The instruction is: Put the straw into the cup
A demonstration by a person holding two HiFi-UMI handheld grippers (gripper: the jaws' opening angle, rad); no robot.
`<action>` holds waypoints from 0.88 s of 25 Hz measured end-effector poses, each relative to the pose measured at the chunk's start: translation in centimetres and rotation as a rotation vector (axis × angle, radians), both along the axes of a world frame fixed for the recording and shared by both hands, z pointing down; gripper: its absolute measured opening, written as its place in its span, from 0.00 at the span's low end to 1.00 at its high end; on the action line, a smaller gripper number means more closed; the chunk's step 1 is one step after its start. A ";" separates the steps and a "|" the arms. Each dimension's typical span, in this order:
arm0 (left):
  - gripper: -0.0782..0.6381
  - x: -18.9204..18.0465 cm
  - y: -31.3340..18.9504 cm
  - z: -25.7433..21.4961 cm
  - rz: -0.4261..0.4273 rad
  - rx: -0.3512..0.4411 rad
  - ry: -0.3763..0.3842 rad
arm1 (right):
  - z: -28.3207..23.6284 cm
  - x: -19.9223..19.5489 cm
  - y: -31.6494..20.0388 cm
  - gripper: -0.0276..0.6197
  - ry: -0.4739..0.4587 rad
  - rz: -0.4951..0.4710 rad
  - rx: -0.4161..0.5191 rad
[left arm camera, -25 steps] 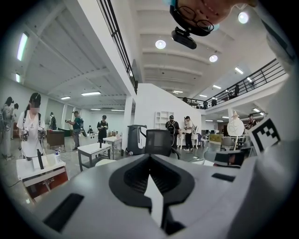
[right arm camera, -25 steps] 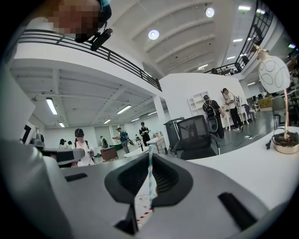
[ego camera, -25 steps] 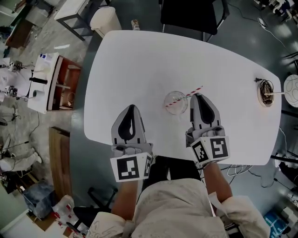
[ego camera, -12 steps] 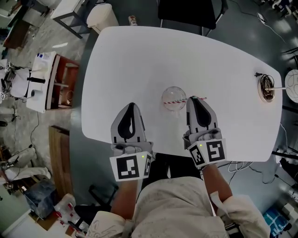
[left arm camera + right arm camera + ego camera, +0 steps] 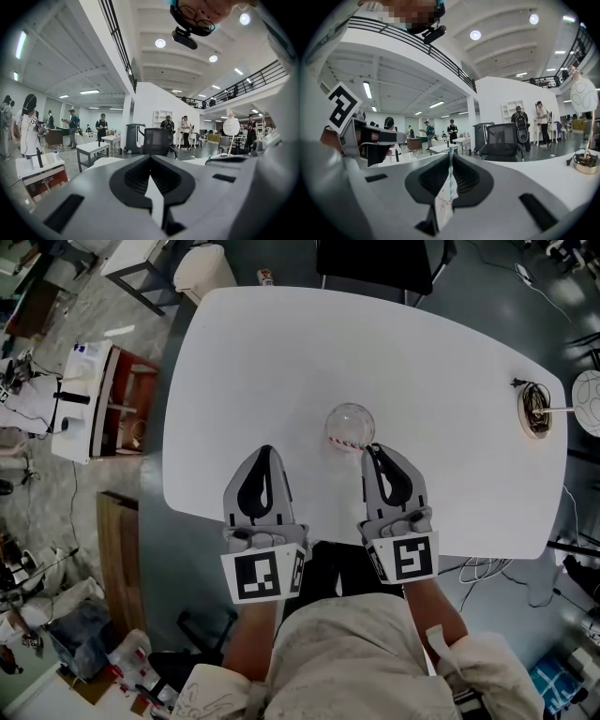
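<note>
White table (image 5: 281, 362) fills the middle of the head view, its near edge just ahead of the person. Off its left edge, on the floor, stands a white cart (image 5: 89, 409) with a red-brown inside. Over the near edge, left of centre, the left gripper (image 5: 265, 456) hovers with its tip pointing toward the far edge. In the left gripper view its jaws are clenched tip to tip with nothing between them. Its marker cube (image 5: 262, 577) sits at the person's end.

Near the middle of the table, a little toward the near edge, the clear cup (image 5: 349, 416) stands upright, seen from above. The red-and-white striped straw (image 5: 349, 442) lies across the near part of the cup's outline, roughly parallel with the near edge. Whether its free end is down inside the cup or only above the rim cannot be told. Its other end runs to the right gripper (image 5: 369, 450), whose tip is just beside the cup on the near-right side. The right gripper view shows those jaws grasping the straw, a thin striped line between the tips.

Beyond the far edge stands a black chair (image 5: 375, 263). Close to the right edge rests a round wooden stand (image 5: 536, 416) with a cable coiled in it.
</note>
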State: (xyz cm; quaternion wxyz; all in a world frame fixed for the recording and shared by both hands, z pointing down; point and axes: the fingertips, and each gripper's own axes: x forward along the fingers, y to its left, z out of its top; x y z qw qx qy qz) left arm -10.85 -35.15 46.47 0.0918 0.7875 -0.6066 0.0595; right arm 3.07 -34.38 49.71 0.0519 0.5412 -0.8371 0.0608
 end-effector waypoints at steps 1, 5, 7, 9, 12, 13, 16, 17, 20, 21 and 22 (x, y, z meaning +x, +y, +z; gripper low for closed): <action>0.11 -0.1 0.2 0.0 -0.003 0.002 0.001 | -0.3 -0.4 0.2 0.08 0.013 -0.005 0.017; 0.11 -0.6 1.0 -0.1 -0.014 0.006 0.001 | -0.8 -1.8 1.1 0.08 0.091 -0.014 0.093; 0.11 -1.0 1.4 0.0 -0.022 0.006 0.001 | -0.4 -2.4 1.6 0.08 0.159 -0.020 0.111; 0.11 -1.3 1.7 0.0 -0.029 0.004 0.002 | 0.5 -3.0 2.2 0.08 0.243 -0.046 0.112; 0.11 -1.8 2.1 0.1 -0.038 0.001 0.004 | 1.5 -4.0 2.9 0.08 0.342 -0.089 0.119; 0.11 -1.9 2.2 0.1 -0.040 0.000 0.005 | 1.6 -4.2 2.9 0.08 0.361 -0.098 0.129; 0.11 -2.2 2.3 0.1 -0.045 -0.001 0.008 | 1.9 -4.8 2.8 0.08 0.403 -0.110 0.149; 0.11 -2.2 2.4 0.0 -0.046 -0.001 0.008 | 2.1 -4.9 2.7 0.08 0.415 -0.114 0.153; 0.11 -2.2 2.4 0.1 -0.050 -0.001 0.009 | 2.6 -5.0 2.3 0.08 0.451 -0.120 0.166; 0.11 -2.1 2.4 0.1 -0.052 -0.001 0.010 | 2.9 -5.0 2.2 0.08 0.462 -0.122 0.169; 0.11 -2.1 2.3 0.2 -0.052 -0.001 0.010 | 3.0 -5.0 2.0 0.08 0.474 -0.125 0.177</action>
